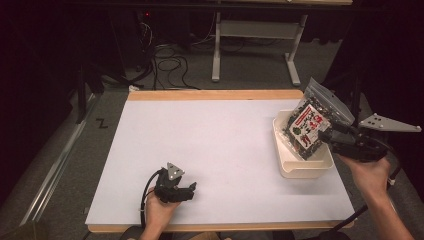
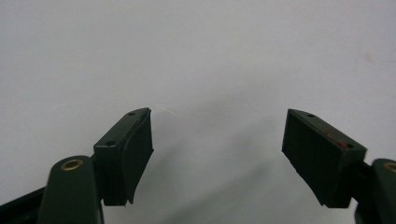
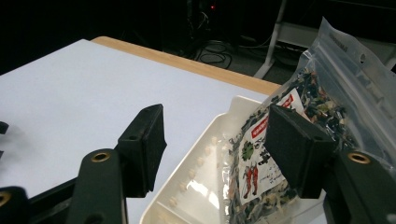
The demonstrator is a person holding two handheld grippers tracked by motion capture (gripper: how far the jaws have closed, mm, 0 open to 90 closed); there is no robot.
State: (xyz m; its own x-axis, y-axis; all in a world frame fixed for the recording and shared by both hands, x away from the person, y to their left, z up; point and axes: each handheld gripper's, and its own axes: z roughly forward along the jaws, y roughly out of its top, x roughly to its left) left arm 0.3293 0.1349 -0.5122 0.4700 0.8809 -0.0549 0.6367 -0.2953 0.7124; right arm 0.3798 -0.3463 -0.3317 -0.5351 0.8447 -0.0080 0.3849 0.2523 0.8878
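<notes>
A clear zip bag [image 1: 314,119] with a red and white label and a dark dried mix stands tilted in a white plastic tray [image 1: 300,172] at the table's right edge. My right gripper [image 1: 326,138] reaches it from the right. In the right gripper view, the right gripper [image 3: 212,135] is open: one jaw is in front of the bag [image 3: 322,98], the other hangs over the tray [image 3: 187,186] rim, apart from the bag. My left gripper [image 1: 191,190] rests near the front edge, left of centre. It is open [image 2: 217,140] over bare white surface.
The white table top [image 1: 210,140] has wooden strips at its far and near edges. Behind it, on the floor, are a grey desk frame [image 1: 216,50] and loose cables [image 1: 167,62]. Dark surroundings flank both sides.
</notes>
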